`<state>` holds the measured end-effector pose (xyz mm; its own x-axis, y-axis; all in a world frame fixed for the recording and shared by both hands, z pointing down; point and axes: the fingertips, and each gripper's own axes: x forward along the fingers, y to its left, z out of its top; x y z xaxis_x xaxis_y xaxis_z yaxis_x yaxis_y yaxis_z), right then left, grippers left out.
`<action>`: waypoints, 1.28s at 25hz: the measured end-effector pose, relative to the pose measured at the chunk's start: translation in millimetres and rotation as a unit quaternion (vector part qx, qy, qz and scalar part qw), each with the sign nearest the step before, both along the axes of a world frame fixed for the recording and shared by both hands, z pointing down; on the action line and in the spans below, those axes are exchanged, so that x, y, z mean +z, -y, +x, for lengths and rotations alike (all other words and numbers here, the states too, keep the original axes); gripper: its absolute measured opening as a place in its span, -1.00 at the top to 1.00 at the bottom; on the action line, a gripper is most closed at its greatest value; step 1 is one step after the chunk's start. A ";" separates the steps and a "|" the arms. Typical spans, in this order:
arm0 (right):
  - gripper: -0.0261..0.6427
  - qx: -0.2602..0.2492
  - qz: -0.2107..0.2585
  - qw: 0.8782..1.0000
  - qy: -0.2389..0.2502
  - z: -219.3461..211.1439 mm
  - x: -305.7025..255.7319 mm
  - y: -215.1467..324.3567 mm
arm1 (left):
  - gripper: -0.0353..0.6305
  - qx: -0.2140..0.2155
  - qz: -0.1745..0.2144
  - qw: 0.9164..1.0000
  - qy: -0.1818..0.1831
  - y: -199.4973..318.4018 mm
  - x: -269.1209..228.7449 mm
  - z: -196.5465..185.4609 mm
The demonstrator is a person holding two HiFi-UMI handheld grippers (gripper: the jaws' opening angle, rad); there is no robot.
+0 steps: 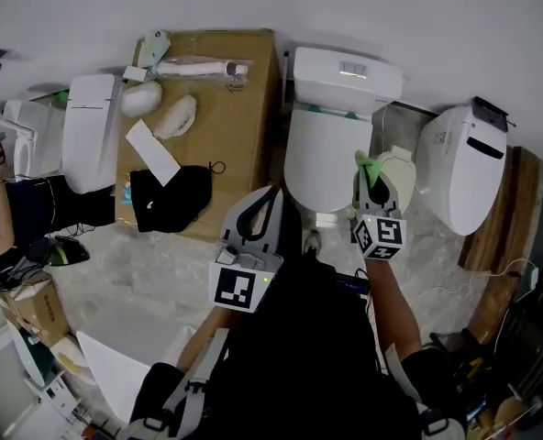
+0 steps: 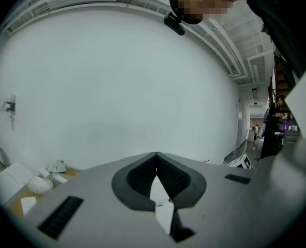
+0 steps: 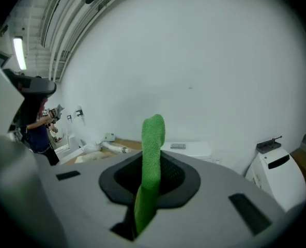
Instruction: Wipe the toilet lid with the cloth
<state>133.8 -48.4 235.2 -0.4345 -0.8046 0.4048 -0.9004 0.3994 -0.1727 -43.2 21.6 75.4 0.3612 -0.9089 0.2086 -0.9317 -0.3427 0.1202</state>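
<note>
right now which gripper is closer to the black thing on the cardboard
Left. The left gripper sits just right of the black fabric item. The right gripper, holding the green cloth, is farther right, beyond the toilet lid.

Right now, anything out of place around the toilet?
No spill or damage shows. Only clutter: black fabric lies crumpled on the cardboard box left of the toilet, with loose white parts behind it. The right gripper pinches the green cloth beside the closed lid.
</note>
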 end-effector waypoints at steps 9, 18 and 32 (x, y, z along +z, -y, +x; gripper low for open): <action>0.77 0.035 -0.064 0.997 -0.027 -11.4 127.3 103.2 | 0.88 0.010 -0.030 0.999 -0.002 92.9 62.6 -23.8; 0.77 0.053 -0.114 0.989 -0.073 -7.6 265.4 160.9 | 0.88 0.020 -0.070 0.997 -0.022 141.9 130.9 -35.6; 0.77 0.082 -0.174 0.975 -0.108 8.8 442.3 199.8 | 0.88 0.021 -0.087 0.996 -0.014 180.4 239.5 -54.9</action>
<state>142.5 -248.3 677.5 -0.1863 -0.6544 0.7328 -0.9776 0.1980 -0.0717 -98.2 -158.7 314.9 0.4057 -0.8438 0.3513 -0.9126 -0.3525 0.2071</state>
